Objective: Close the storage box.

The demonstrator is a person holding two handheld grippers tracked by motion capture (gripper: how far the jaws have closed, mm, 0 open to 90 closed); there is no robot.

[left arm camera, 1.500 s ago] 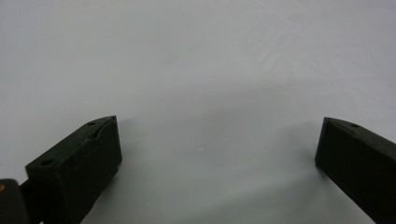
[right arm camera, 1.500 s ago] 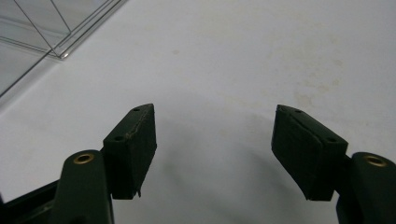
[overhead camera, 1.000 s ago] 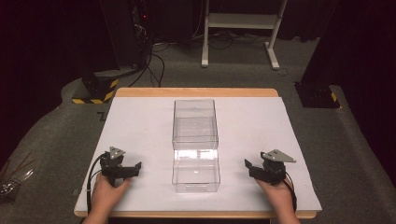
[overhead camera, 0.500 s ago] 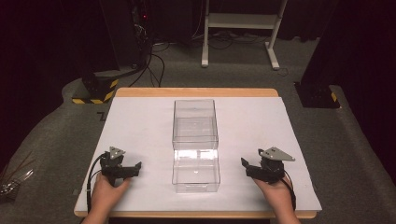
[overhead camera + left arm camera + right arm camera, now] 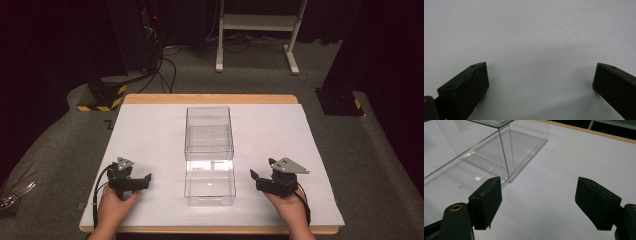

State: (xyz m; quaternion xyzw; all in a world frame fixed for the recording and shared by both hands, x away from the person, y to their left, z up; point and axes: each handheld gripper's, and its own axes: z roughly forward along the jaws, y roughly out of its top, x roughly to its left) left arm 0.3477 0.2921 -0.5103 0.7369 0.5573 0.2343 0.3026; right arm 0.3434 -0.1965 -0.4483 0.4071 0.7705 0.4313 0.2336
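A clear plastic box (image 5: 209,150) stands in the middle of the white table sheet (image 5: 150,135), long side running away from me; its near section (image 5: 210,182) looks lower than the far one. Left of the box's near end, my left gripper (image 5: 145,181) rests on the sheet with its jaws wide apart and empty (image 5: 540,65). My right gripper (image 5: 260,171) lies to the right of the box, open too. Between its jaws (image 5: 538,180) is bare sheet, and the box's corner (image 5: 507,157) rises just ahead to the left.
The wooden table edge (image 5: 210,98) runs along the back. Behind it stand a white frame (image 5: 257,30), cables (image 5: 165,65) and a black-and-yellow block (image 5: 102,95). A black base (image 5: 340,102) sits at the right, crinkled plastic (image 5: 12,195) at the far left.
My right gripper has edged a little left toward the box. The left gripper and the box have stayed put.
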